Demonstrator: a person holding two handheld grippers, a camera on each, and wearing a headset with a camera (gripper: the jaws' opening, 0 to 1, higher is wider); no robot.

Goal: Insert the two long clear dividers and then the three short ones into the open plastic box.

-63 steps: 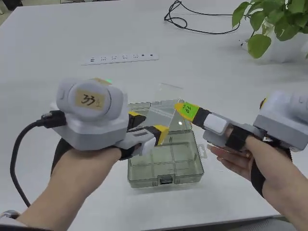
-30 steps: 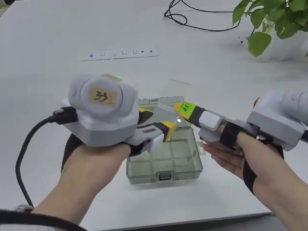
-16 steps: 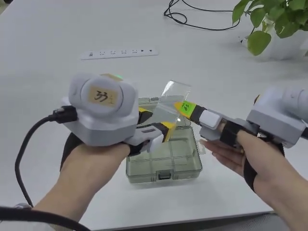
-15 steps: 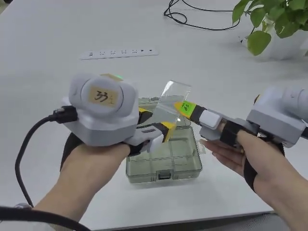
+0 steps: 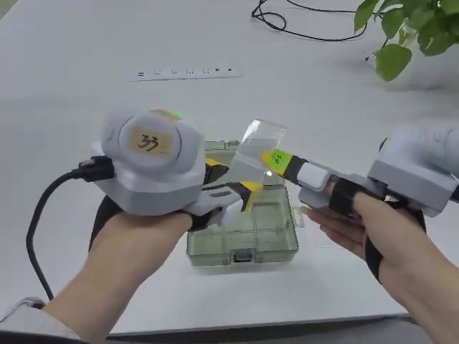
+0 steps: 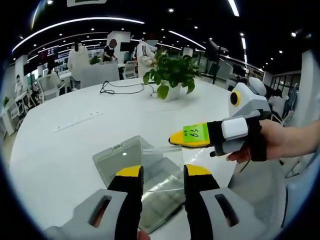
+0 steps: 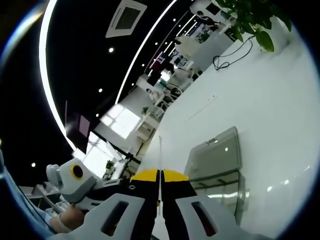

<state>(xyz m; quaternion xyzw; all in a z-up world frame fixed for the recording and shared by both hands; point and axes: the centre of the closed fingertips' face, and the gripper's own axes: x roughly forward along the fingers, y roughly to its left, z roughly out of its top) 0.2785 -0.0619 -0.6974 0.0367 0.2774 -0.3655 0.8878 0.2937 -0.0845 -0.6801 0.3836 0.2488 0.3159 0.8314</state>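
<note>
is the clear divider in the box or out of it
Out, it seems: the right gripper pinches the divider tilted up over the box; whether its lower edge touches inside, cannot tell.

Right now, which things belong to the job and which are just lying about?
Job: clear divider, shut in the right tongs; open plastic box; left tongs, open.
Lying about: power strip; potted plant.
</note>
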